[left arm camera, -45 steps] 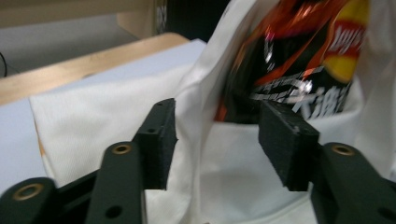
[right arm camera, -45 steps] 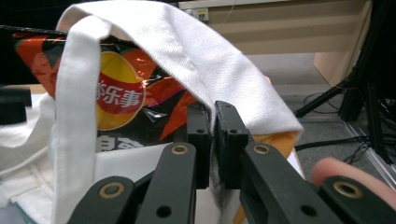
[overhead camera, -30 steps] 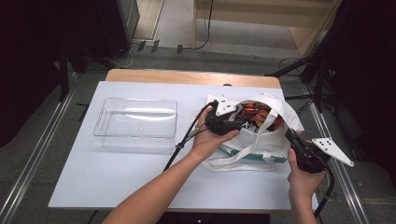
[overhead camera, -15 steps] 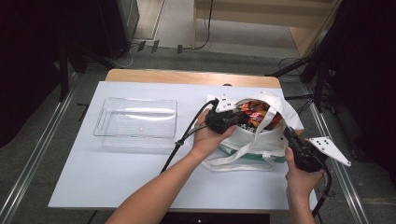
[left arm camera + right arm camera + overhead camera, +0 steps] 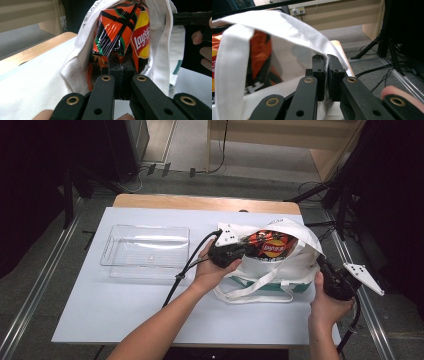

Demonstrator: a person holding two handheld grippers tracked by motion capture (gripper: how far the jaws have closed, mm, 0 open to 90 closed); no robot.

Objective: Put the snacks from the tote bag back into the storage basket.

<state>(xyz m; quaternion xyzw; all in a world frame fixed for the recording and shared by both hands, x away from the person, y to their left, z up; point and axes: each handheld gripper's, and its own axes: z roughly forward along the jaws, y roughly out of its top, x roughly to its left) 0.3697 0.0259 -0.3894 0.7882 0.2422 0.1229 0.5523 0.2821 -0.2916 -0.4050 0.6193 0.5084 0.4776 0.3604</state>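
On the white-covered desk (image 5: 125,320), the right claw (image 5: 327,75) pinches the soft woven rim of a white cloth bag (image 5: 300,262), while the left claw (image 5: 120,75) is clamped on a glossy, crinkled orange-and-black packet (image 5: 115,30) inside its mouth.

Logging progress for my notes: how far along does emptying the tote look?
Done: nothing, the clear bin sits empty. In hand: right tongs pinch the tote bag rim open; left tongs are shut on the orange snack packet. Left, probably: lifting it, and the Lay's bag, out.
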